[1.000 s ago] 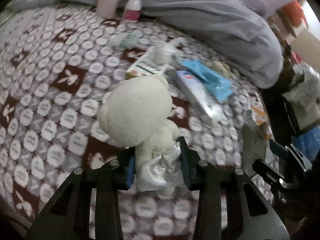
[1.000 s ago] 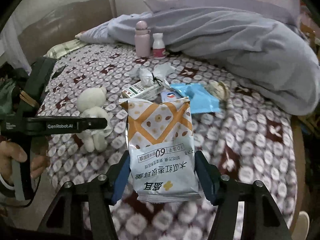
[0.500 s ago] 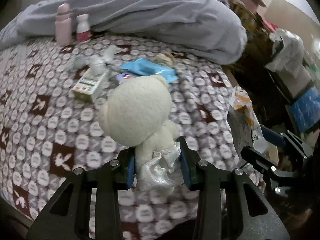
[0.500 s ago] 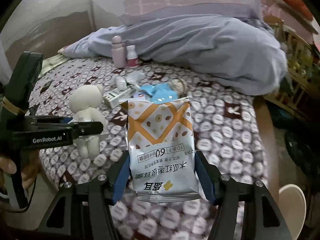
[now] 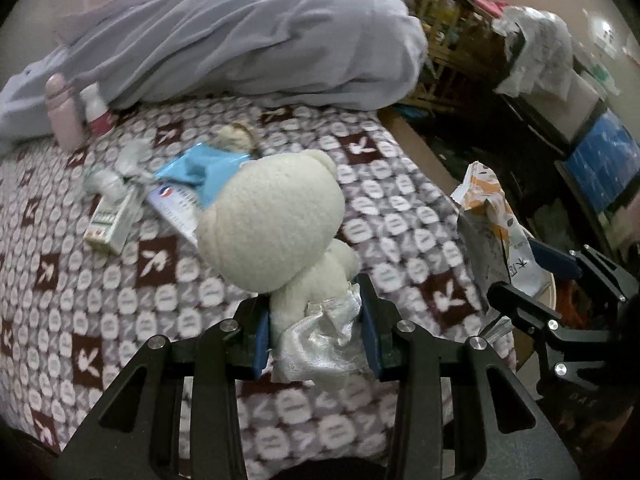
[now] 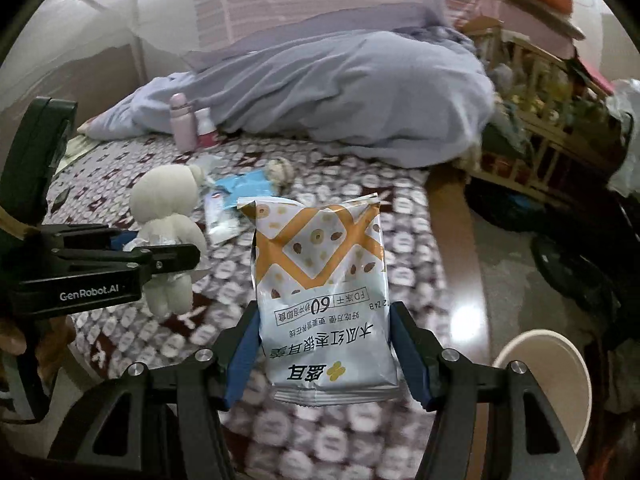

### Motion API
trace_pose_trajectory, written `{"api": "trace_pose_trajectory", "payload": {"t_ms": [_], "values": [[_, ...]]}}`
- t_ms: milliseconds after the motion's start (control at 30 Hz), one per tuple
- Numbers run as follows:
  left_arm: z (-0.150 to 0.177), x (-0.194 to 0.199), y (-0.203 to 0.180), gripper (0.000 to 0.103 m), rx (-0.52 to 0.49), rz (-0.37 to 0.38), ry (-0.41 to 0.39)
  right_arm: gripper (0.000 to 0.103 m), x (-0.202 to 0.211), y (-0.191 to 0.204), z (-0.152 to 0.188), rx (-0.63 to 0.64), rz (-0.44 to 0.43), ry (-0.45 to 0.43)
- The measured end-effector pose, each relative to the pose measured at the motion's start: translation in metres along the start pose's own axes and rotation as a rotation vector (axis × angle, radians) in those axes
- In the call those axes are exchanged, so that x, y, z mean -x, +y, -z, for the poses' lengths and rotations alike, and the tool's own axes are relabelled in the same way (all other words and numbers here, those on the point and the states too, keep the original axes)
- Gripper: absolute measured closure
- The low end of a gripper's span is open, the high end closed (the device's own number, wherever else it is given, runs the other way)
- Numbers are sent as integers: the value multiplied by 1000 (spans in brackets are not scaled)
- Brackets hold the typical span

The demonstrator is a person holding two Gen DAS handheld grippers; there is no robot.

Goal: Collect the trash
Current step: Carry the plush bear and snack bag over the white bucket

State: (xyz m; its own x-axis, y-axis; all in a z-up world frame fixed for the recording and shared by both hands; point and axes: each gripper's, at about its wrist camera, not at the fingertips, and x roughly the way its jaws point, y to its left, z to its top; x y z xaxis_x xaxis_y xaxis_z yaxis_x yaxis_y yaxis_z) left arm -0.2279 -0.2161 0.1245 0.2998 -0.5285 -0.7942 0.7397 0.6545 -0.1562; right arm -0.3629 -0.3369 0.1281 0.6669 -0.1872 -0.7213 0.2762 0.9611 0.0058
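The left gripper (image 5: pixel 316 334) is pinching a cream plush bear (image 5: pixel 276 216) by its silvery skirt, both blue pads pressing the fabric, and the bear is filling the centre of the left wrist view. The right gripper (image 6: pixel 326 354) is clamping an orange-and-white snack bag (image 6: pixel 320 280) by its two side edges, holding it upright in the middle of the right wrist view. Behind them, the patterned bedspread (image 5: pixel 120 280) is carrying more clutter at upper left: a blue packet (image 5: pixel 200 168), a small green-and-white box (image 5: pixel 110 222), a pink bottle (image 5: pixel 62 114). A grey duvet (image 6: pixel 340 92) is heaped across the top. A white bin (image 6: pixel 544 380) is sitting at lower right of the right wrist view.
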Motion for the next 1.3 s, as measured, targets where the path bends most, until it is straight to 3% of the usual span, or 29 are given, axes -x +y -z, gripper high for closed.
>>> {"api": "trace_pose_trajectory", "payload": {"t_ms": [867, 1300], "values": [[-28, -43, -156, 68, -240, 119, 62, 42, 45, -130, 54, -213, 199, 25], [-32, -66, -223, 68, -274, 183, 107, 42, 60, -194, 88, -371, 272, 38]]}}
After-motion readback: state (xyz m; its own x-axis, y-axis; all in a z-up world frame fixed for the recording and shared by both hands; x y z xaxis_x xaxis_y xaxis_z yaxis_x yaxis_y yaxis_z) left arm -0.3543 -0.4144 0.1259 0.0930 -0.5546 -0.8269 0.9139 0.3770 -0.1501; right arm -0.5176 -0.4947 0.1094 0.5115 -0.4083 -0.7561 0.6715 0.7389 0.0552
